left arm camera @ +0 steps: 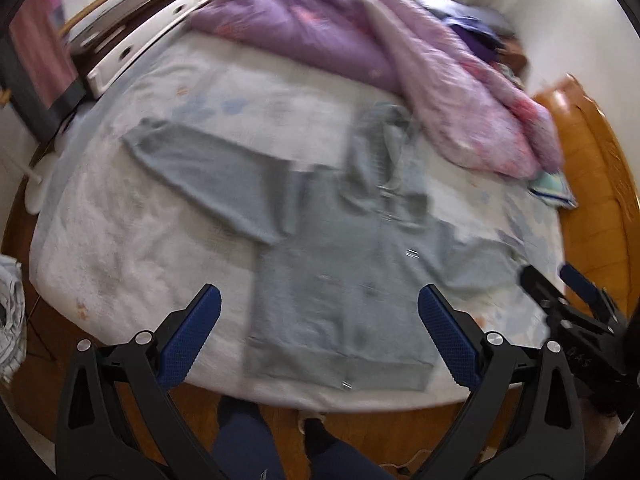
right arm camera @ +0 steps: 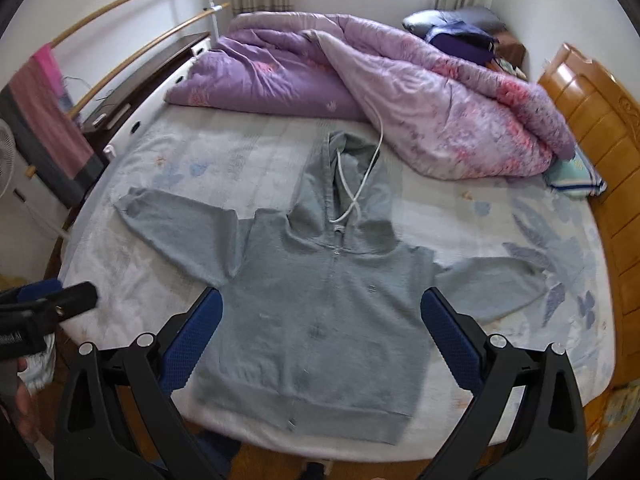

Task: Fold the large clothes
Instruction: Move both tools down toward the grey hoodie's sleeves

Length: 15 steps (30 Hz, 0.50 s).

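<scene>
Both grippers, left [left arm camera: 319, 312] and right [right arm camera: 321, 314], hang wide apart, empty, above the grey zip-up cotton hoodie [right arm camera: 320, 320]. Grabbing one layer could drag it crooked across the bed [right arm camera: 120, 312].

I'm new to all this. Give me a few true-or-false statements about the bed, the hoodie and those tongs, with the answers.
1. The hoodie lies flat on the bed, front side up. True.
2. The right tongs grip a sleeve. False: they are open and hold nothing.
3. The quilt is purple. True.
4. The hoodie is red. False: it is grey.
5. The left tongs are shut. False: they are open.
</scene>
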Motion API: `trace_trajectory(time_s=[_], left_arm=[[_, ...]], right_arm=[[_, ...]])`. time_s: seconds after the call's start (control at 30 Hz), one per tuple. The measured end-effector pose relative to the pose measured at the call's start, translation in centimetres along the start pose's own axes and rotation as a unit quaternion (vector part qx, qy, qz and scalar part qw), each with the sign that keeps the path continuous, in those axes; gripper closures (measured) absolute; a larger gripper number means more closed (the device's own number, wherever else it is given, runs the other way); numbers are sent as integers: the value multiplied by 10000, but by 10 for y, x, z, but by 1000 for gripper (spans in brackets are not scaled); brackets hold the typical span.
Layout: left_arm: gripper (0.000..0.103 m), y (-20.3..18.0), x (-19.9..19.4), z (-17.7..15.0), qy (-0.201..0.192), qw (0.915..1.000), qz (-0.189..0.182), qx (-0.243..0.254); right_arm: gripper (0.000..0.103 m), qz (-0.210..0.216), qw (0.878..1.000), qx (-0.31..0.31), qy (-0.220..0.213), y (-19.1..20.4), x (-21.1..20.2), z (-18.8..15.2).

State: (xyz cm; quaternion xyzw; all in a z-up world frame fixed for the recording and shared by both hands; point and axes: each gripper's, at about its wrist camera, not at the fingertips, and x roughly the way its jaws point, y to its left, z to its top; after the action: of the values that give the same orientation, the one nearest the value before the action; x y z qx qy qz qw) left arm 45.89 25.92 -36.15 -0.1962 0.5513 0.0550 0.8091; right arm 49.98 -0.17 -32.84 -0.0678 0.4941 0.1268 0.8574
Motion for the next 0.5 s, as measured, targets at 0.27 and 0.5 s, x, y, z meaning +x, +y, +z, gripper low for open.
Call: trace_trajectory(time_s=[0.27,0.5], left_arm=[[5,190,99,46,525,9958,47,-745],[5,310,176,99,631,9815,417,-1760]], right_arm=[[75,600,9853,944,1292,59,145,12],[82,875,9710,994,1990,100,226,0]])
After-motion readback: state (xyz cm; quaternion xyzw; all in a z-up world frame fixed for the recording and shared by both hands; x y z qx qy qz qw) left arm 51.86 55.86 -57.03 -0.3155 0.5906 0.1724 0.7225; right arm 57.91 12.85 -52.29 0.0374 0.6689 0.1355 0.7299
